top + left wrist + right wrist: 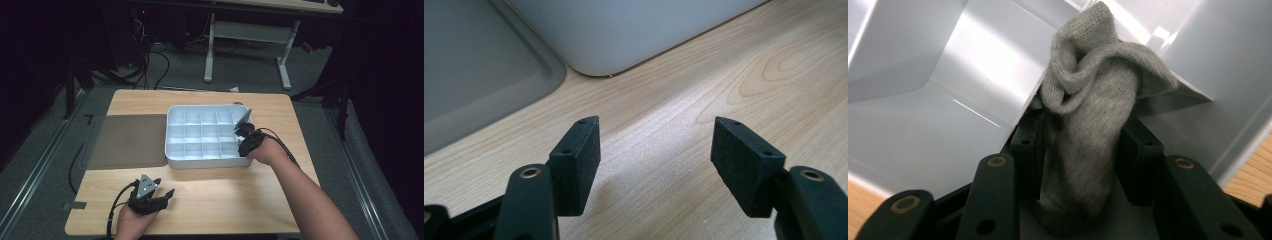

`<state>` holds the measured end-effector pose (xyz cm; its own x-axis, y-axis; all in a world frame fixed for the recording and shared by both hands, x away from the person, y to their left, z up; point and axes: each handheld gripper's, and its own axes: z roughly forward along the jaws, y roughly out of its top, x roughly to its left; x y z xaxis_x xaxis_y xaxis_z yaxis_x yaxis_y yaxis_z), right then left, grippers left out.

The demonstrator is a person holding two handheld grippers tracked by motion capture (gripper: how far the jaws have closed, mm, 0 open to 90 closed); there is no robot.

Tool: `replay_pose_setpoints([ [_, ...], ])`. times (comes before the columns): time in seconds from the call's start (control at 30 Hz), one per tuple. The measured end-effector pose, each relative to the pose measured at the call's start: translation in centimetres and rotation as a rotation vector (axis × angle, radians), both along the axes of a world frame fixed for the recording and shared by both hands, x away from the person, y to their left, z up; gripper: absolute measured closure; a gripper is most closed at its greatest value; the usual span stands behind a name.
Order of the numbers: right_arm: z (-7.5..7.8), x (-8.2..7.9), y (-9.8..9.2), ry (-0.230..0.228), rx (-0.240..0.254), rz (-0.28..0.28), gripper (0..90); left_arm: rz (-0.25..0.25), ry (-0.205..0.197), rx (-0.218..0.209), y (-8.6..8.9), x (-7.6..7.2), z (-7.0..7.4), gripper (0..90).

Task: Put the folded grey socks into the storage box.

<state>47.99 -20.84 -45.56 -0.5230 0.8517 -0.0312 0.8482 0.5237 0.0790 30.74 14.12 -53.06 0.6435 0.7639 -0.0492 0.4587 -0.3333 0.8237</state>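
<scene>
Right gripper view: grey sock (pixel 1093 100) between jaws of right gripper (pixel 1083 145), over white divided box (pixel 923 125)
Grip: pads beside sock, pressing uncertain
Handling: soft, light, floppy; pinch bunched middle

Overall light: dim room; the table (pixel 210 195) is lit from above while the surroundings fall to near black.
Brightest area: the white tray (pixel 172 145) in the high view, close to washed out.
Glare: bright streaks on the tray walls in the right gripper view.
Shadows: soft shadow beside the left gripper (pixel 656 165) on the wood.
Focus: the sock (pixel 1088 130) shows its knit clearly; the nearest jaw parts look slightly soft.
Sharpness: the high view is grainy, perhaps from low light.
Edges: dark corners in the high view.
</scene>
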Motion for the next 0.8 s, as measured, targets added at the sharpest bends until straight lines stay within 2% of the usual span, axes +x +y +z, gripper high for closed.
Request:
replay_pose_setpoints([
  [0.07,0.3,0.1,-0.1,0.003,-0.003,0.007,58.6,0.005,0.004,-0.006,0.1,0.0,0.0,36.9],
  [0.13,0.7,0.0,-0.1,-0.002,0.003,-0.009,58.2,0.007,0.003,-0.008,0.1,0.1,0.0,36.9],
  [0.33,2.7,-0.1,-0.5,-0.03,0.041,-0.015,57.9,0.003,0.007,-0.002,0.1,0.1,0.0,36.9],
  [0.4,3.3,-0.1,-0.7,-0.036,0.043,-0.009,61.7,0.004,0.01,0.001,0.1,0.1,-0.1,37.2],
  [0.47,3.7,-0.2,-0.8,-0.03,0.048,-0.022,70.1,0.004,0.014,0.004,0.2,0.1,0.0,37.4],
  [0.5,3.7,-0.2,-0.9,-0.031,0.046,-0.003,75.9,0.005,0.013,0.002,0.2,0.2,-0.1,37.5],
  [0.6,3.4,-0.5,-0.9,-0.018,0.018,0.015,83.9,0.006,0.016,-0.001,0.2,0.2,-0.1,37.7],
  [0.8,0.8,-0.3,-0.8,0.026,-0.008,0.006,84.1,0.006,0.016,-0.003,0.2,0.1,-0.1,37.8],
])
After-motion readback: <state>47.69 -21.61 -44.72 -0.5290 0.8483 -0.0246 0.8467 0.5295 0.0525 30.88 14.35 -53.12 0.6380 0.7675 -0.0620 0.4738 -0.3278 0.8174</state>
